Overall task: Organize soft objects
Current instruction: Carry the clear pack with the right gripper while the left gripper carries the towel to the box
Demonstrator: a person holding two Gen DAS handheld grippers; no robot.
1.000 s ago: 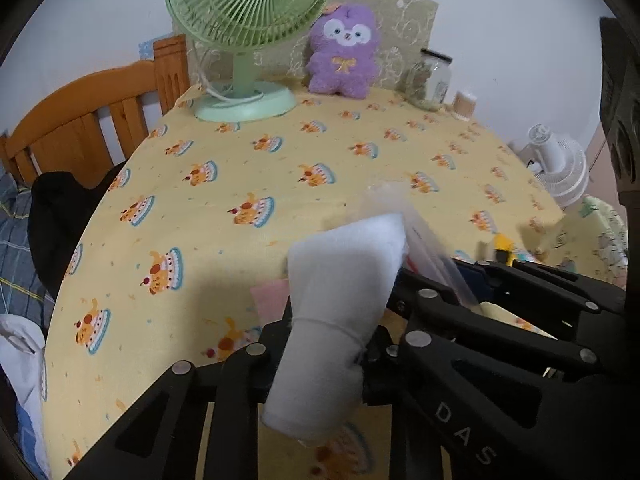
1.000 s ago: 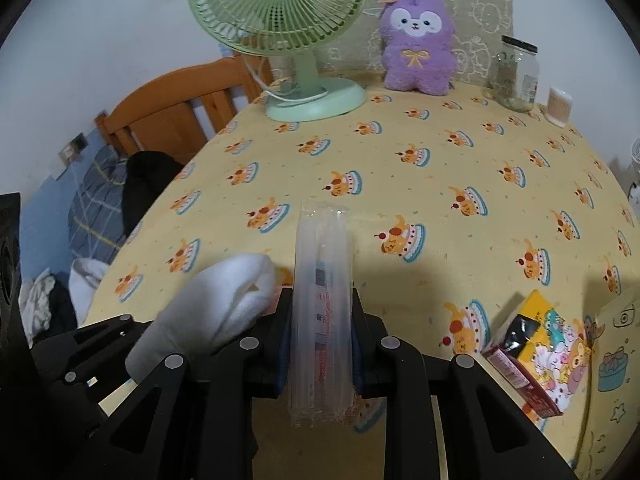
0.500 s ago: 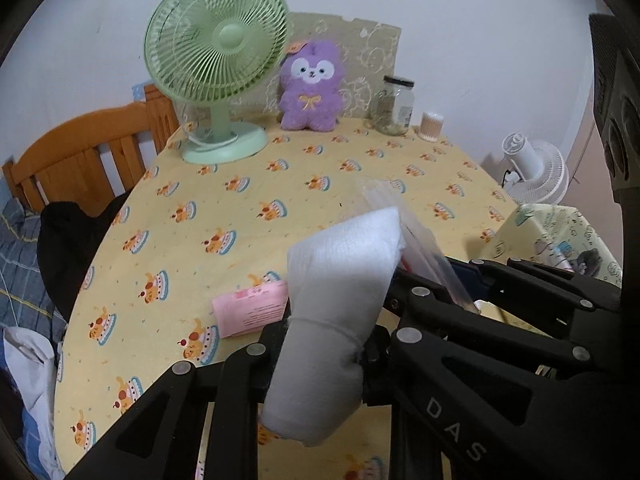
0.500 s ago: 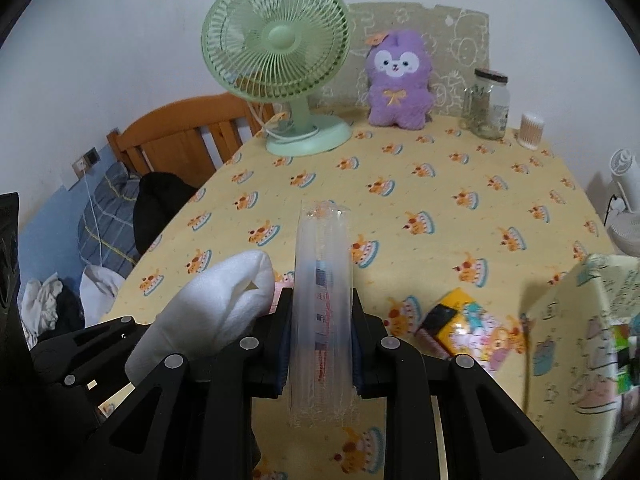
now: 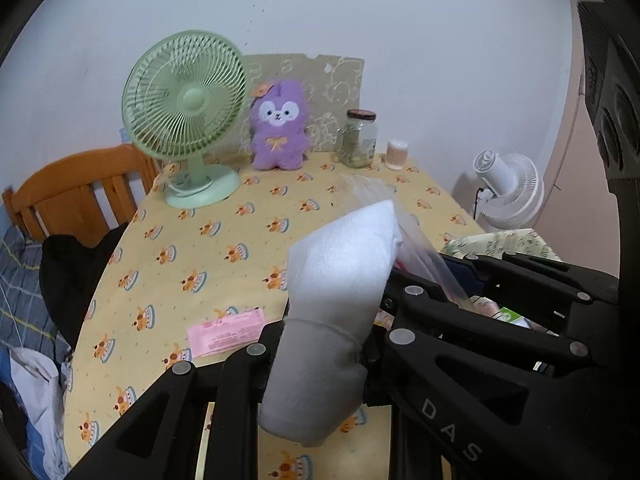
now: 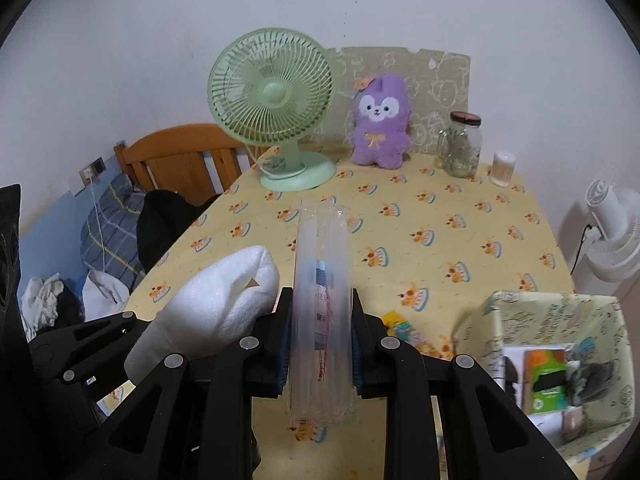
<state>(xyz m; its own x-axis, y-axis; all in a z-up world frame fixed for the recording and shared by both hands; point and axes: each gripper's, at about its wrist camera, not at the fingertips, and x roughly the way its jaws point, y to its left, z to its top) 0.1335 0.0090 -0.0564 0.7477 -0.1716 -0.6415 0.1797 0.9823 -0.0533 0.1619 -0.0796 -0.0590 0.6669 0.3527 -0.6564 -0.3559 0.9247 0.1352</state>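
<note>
While both tools are lifted clear of the table (image 6: 500, 240), each carries one soft item pinched at its middle, so neither load drags on the cloth. Left gripper (image 5: 320, 354): fingers nearly closed on a white foam sheet (image 5: 340, 280), folded or rolled, its ends sticking out above and below the pads. Right gripper (image 6: 320, 344): jaws squeezed almost together on a clear air-cushion sleeve (image 6: 322, 280) held upright; a label with red and blue print shows through it. The two tools ride side by side, foam touching or just beside the sleeve.

Just right of the right gripper stands an open patterned box (image 6: 500, 320), probably the drop point, judging by how near it is. Inside: a green-and-orange packet and some dark items, blurred; room remains. A small colourful packet (image 6: 396, 320) lies on the table between the sleeve and the box. A pink slip (image 5: 226, 330) lies near the left gripper.

Farther back: green desk fan (image 6: 276, 96), purple plush toy (image 6: 380, 124), glass jar (image 6: 460, 144) with greenish contents, unclear what, and a small tub (image 6: 503, 168) at the wall.
</note>
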